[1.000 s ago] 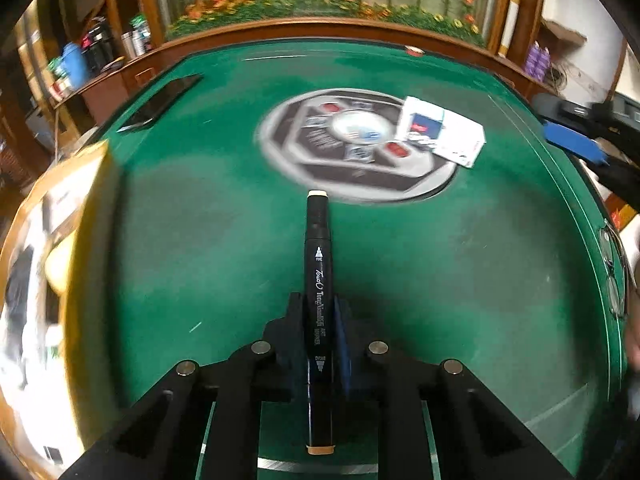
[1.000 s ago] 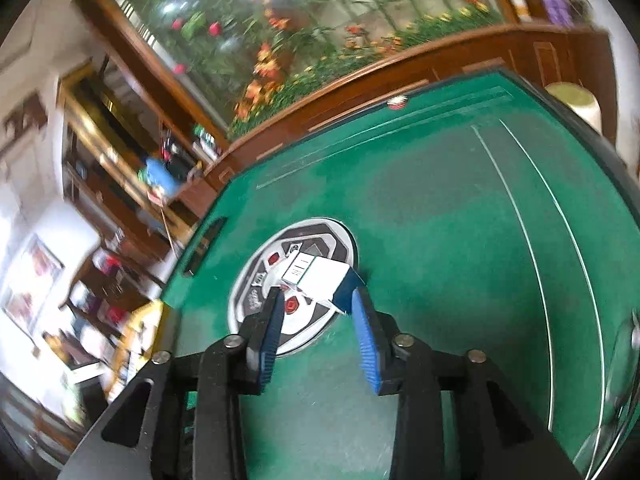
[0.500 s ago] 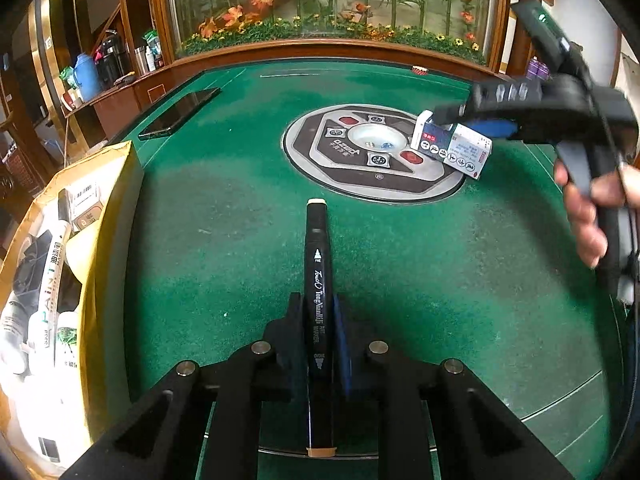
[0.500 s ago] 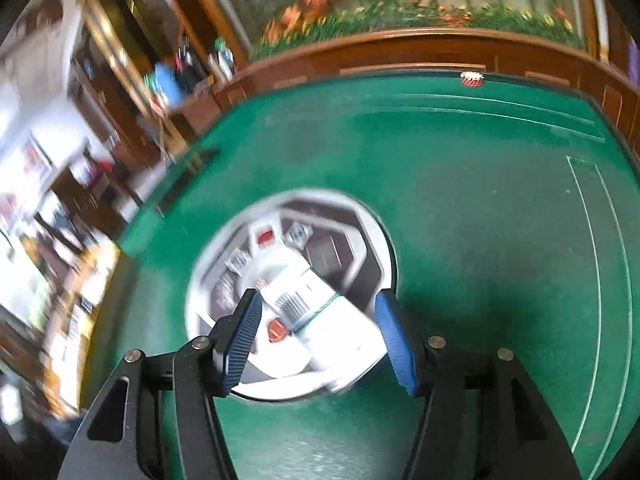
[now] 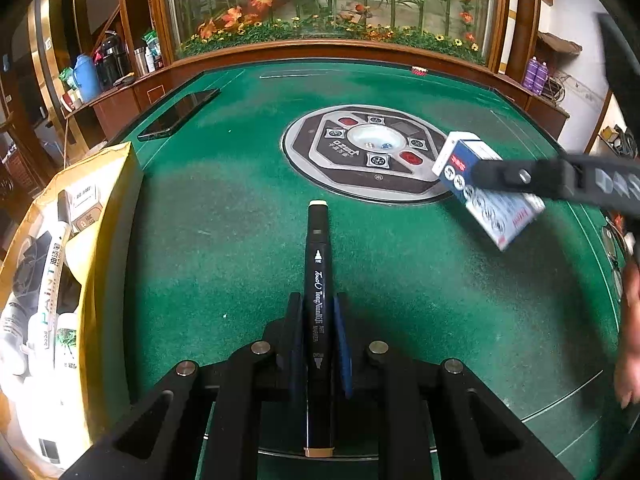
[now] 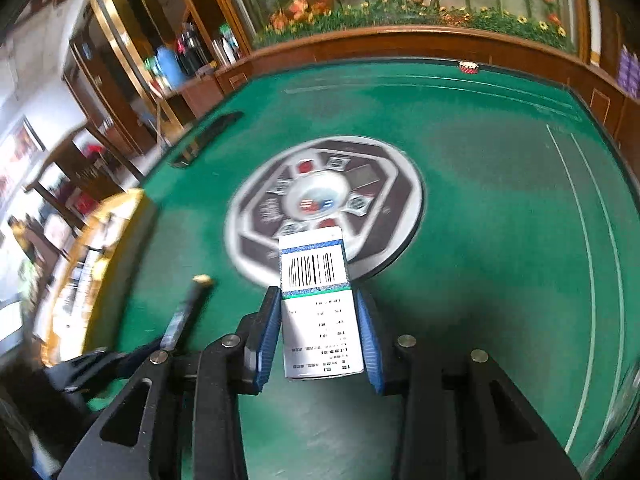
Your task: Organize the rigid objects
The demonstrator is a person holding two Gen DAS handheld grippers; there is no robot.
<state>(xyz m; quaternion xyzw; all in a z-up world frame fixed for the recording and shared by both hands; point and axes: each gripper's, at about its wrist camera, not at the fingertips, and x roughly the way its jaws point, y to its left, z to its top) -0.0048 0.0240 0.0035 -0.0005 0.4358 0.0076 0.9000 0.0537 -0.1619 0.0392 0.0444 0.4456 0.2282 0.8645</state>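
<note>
My left gripper (image 5: 318, 302) is shut on a black marker (image 5: 318, 264) that points forward over the green table. The marker (image 6: 188, 308) also shows at the lower left of the right wrist view. A white and blue box (image 6: 316, 280) with a barcode sits between the blue pads (image 6: 269, 332) of my right gripper (image 6: 318, 296); its jaws are closing and the pads press the box's sides. In the left wrist view the box (image 5: 488, 192) hangs tilted above the table at the right, held by the right gripper (image 5: 520, 176).
A yellow open container (image 5: 108, 208) holding several pens and tubes stands at the table's left edge. A round grey control panel (image 5: 360, 152) sits in the table's middle. A dark phone (image 5: 180, 114) lies at the far left. A hand (image 5: 630, 340) shows at the right edge.
The right gripper opened around the box on the round panel, closed on it, and carried it off the panel toward the near right. The left gripper and marker stayed put.
</note>
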